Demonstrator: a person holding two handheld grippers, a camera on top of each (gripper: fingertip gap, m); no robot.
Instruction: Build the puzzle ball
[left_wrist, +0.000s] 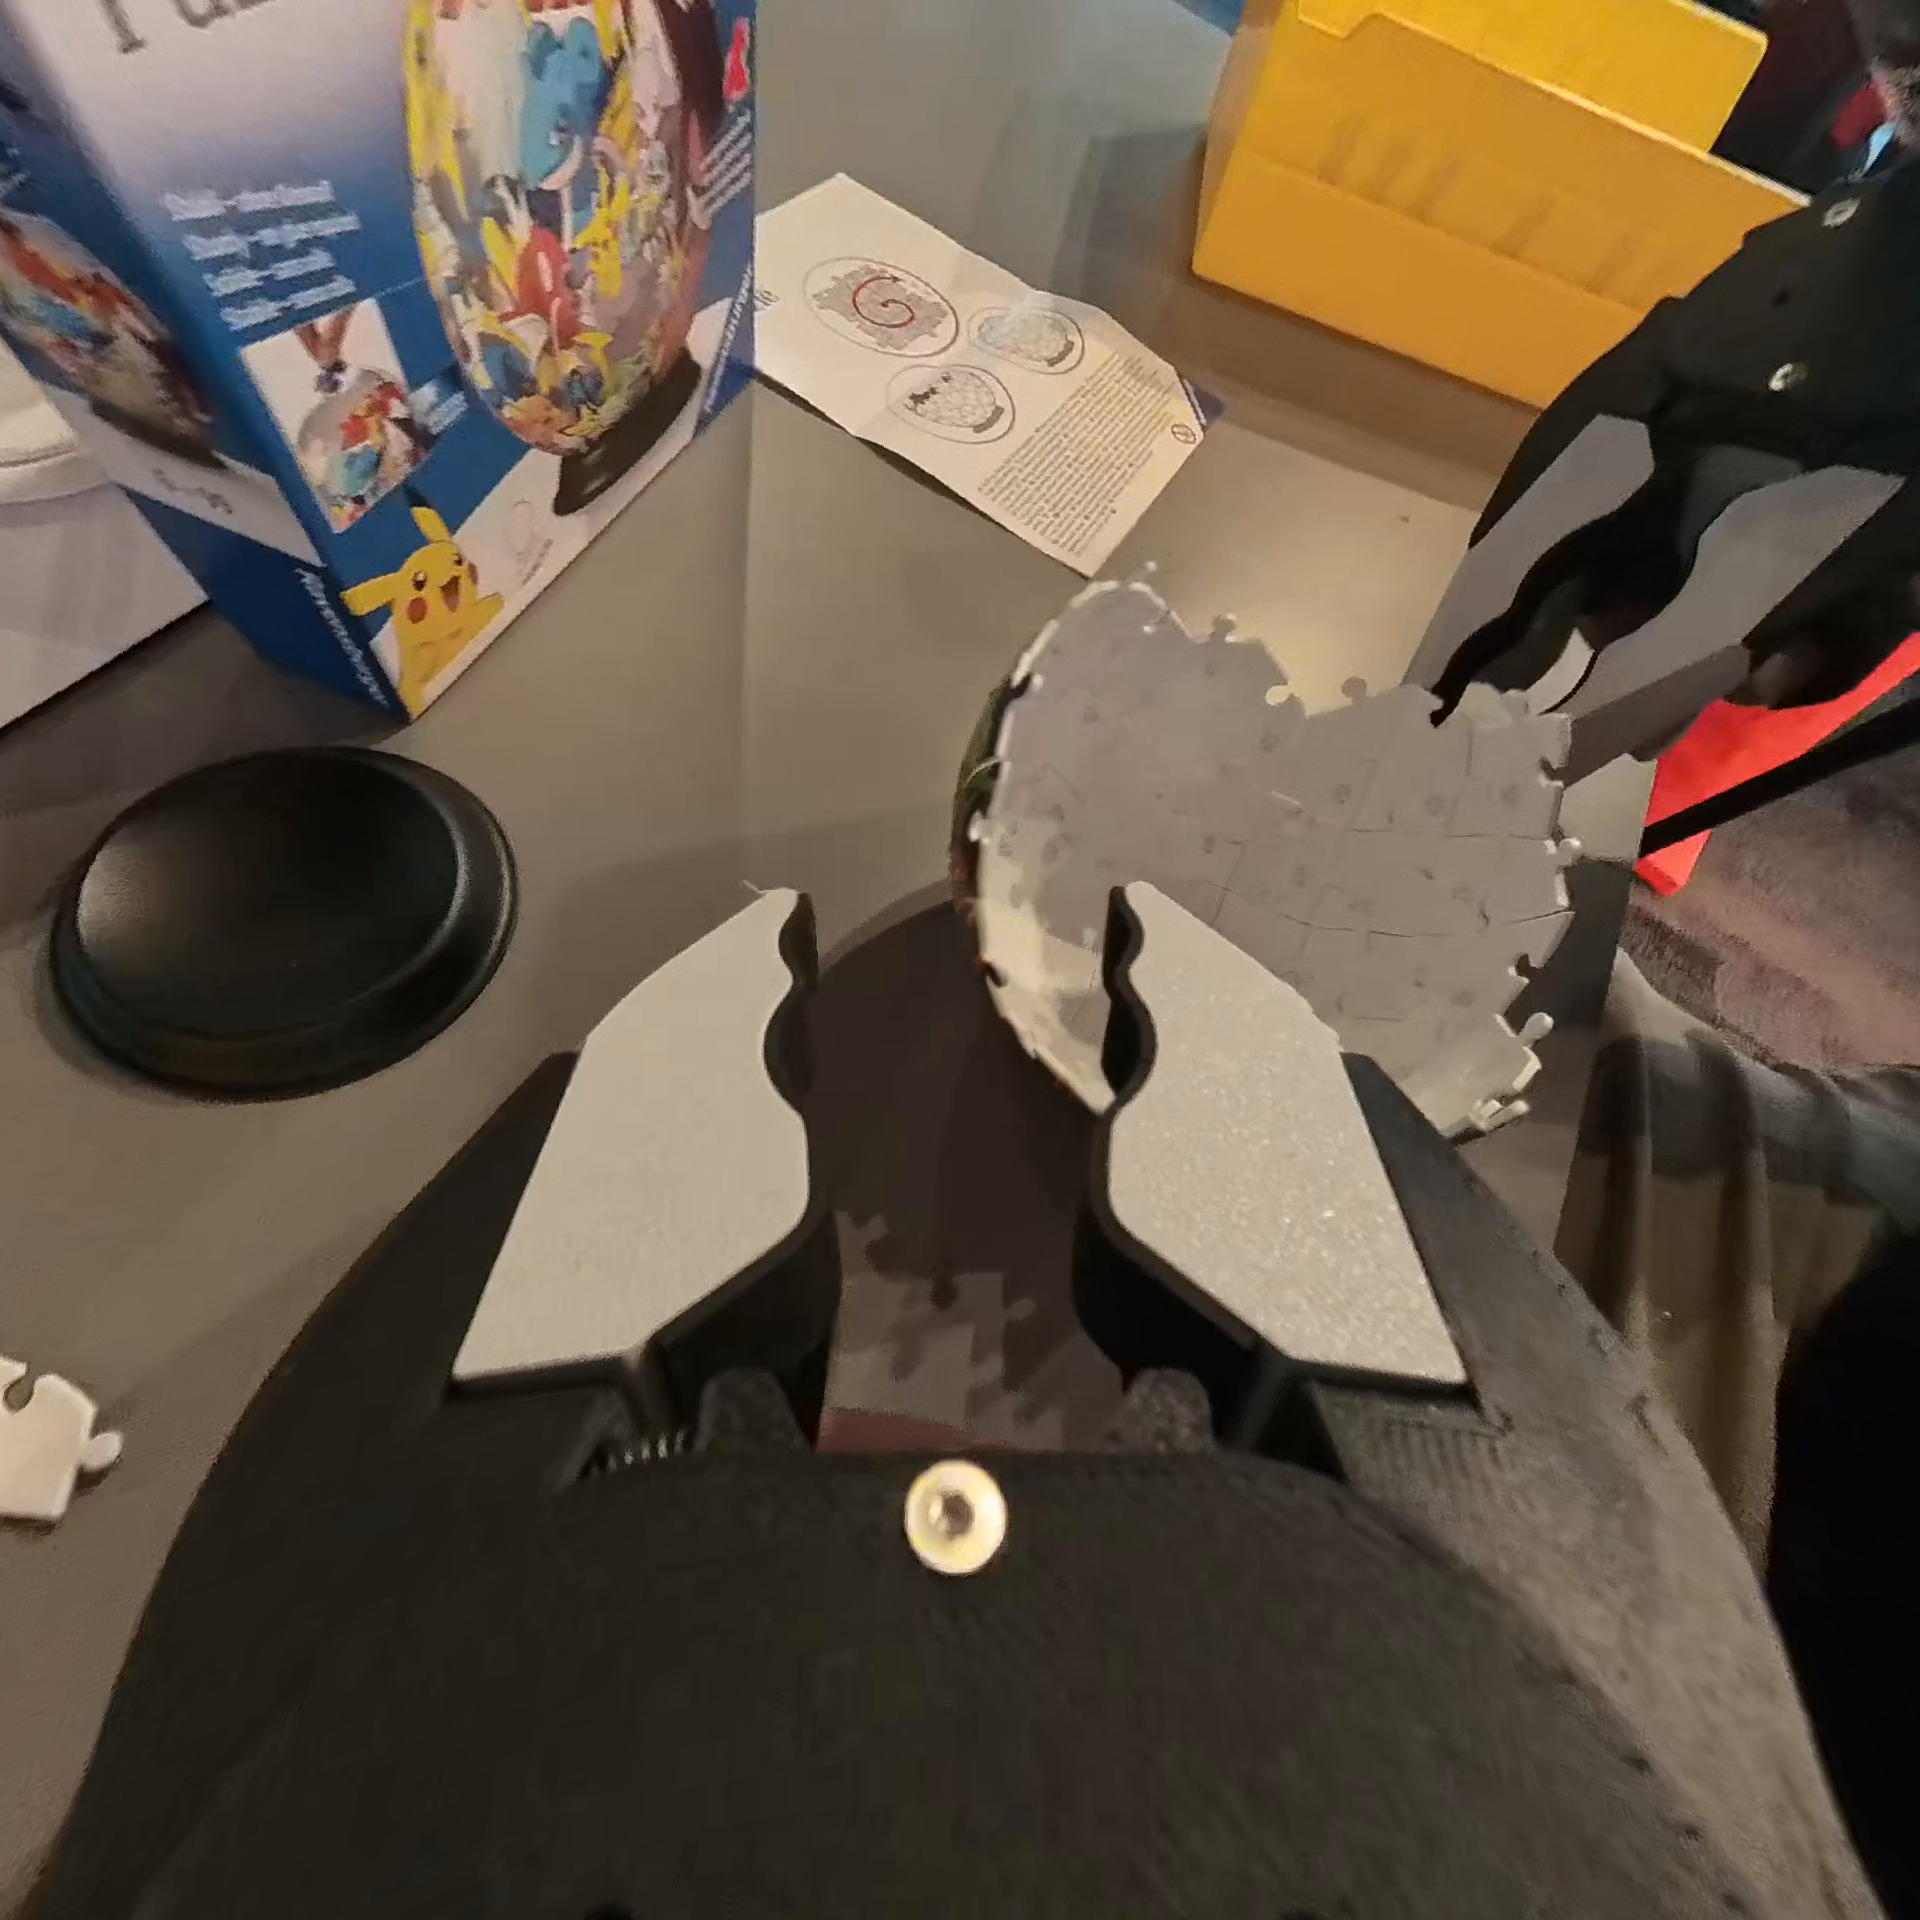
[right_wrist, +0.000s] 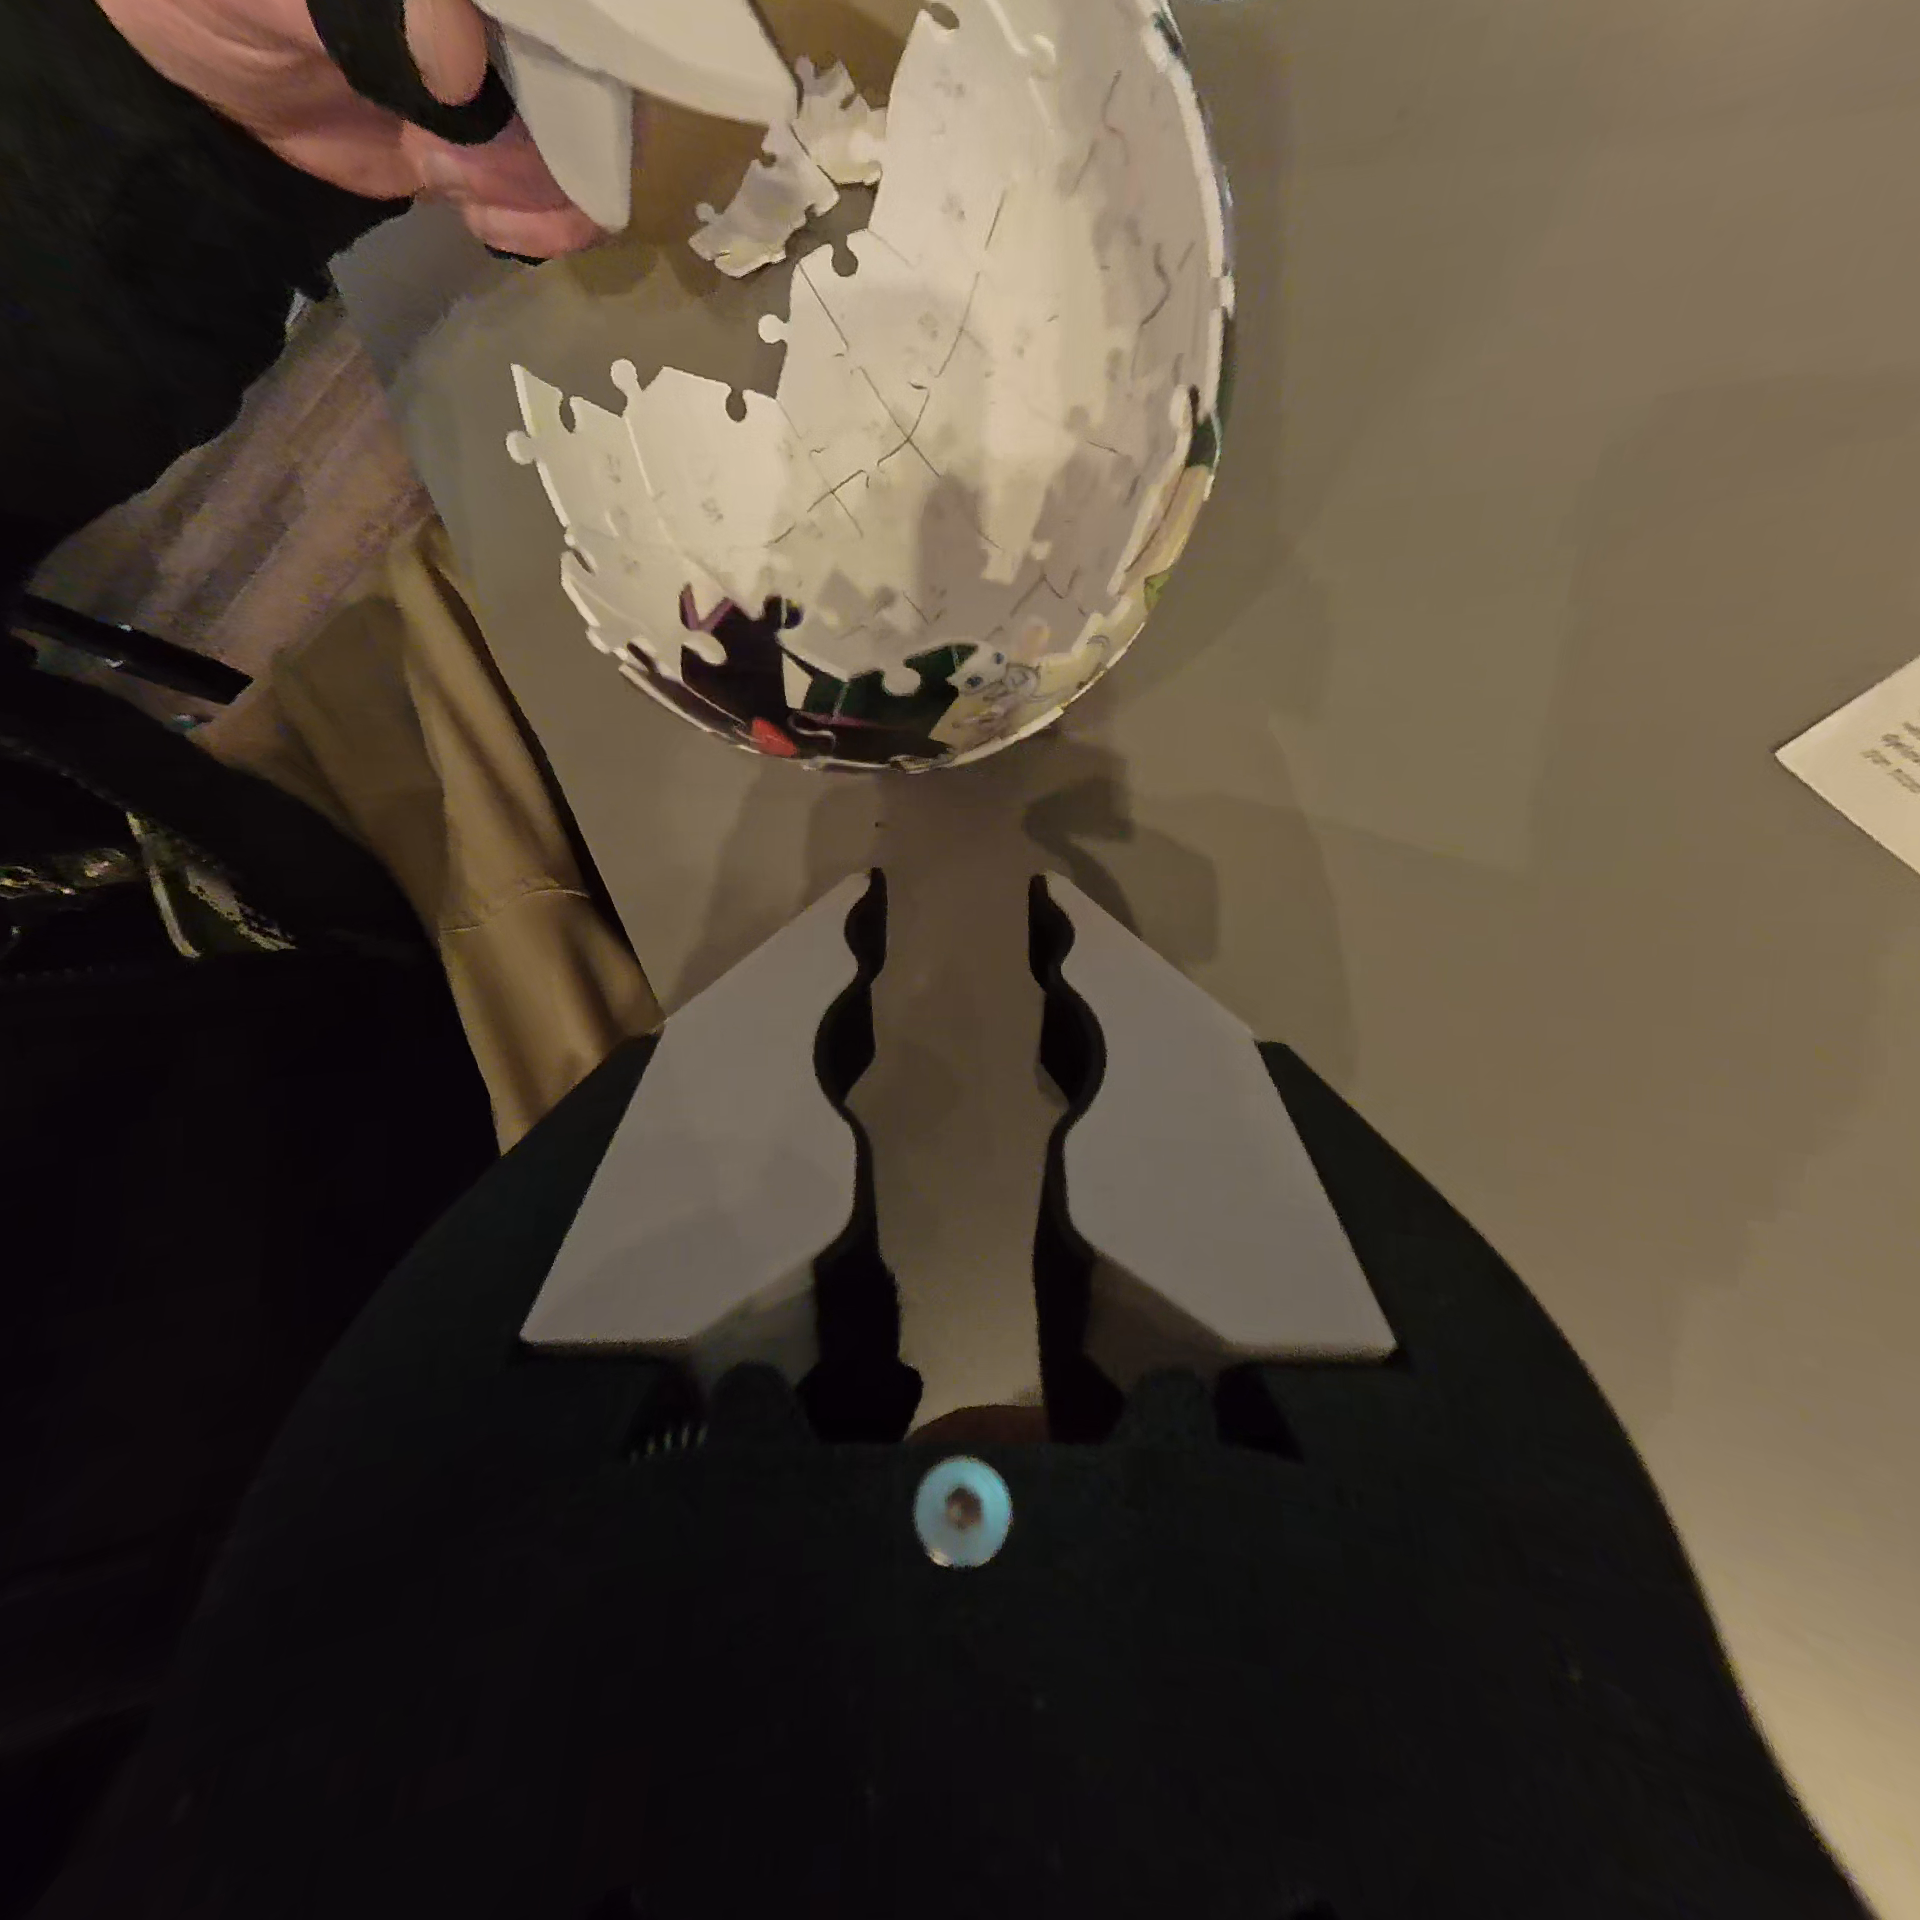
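Looking past your left tool (left_wrist: 956, 914), parted and empty, the half-built puzzle ball (left_wrist: 1278, 842) sits just ahead to the right on the surface (left_wrist: 727, 665), hollow side toward you. Your right tool (right_wrist: 956, 883), also parted and empty, is at its far rim.

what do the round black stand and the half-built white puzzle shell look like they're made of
Round black stand: likely moulded plastic, smooth and semi-gloss, with soft highlights on its rim.
Half-built white puzzle shell: thin, rigid curved pieces, probably plastic, matte pale grey-white inside, holding their dome shape unsupported; printed colour shows on the outside.
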